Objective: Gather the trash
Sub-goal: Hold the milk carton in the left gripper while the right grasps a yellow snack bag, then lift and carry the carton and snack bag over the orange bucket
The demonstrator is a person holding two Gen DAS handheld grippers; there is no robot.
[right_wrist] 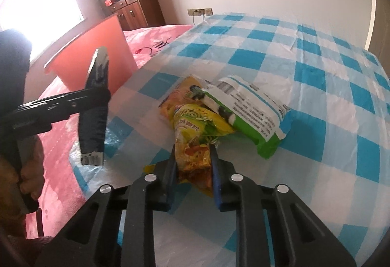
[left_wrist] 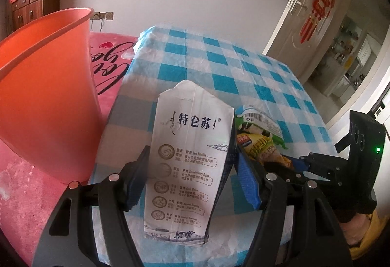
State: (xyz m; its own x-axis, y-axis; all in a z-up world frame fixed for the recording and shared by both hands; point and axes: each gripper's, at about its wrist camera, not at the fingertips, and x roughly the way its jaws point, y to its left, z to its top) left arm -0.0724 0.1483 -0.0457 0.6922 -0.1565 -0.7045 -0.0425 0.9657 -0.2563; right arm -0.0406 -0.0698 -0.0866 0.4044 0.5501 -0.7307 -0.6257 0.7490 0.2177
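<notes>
left wrist view: your left gripper (left_wrist: 190,176) is clamped on a flattened white milk carton with dark blue print (left_wrist: 187,155), pads pressing its two long edges, carton standing upright between the fingers. up and to the left of it sits the orange-pink plastic bin (left_wrist: 48,86) on a pink fleece blanket (left_wrist: 26,196). just right of the carton there's a crinkled yellow snack wrapper (left_wrist: 260,147) with your right gripper (left_wrist: 290,167) on it, all over the blue-and-white checked plastic tablecloth (left_wrist: 243,67).

right wrist view: your right gripper (right_wrist: 192,164) has pinched shut on the near end of the yellow wrapper (right_wrist: 195,142). straight ahead of it, touching the wrapper, lies a green-and-white plastic package (right_wrist: 251,111). off to the left, your left gripper (right_wrist: 95,101) holds the carton (right_wrist: 93,125) edge-on, in front of the bin (right_wrist: 97,57).
</notes>
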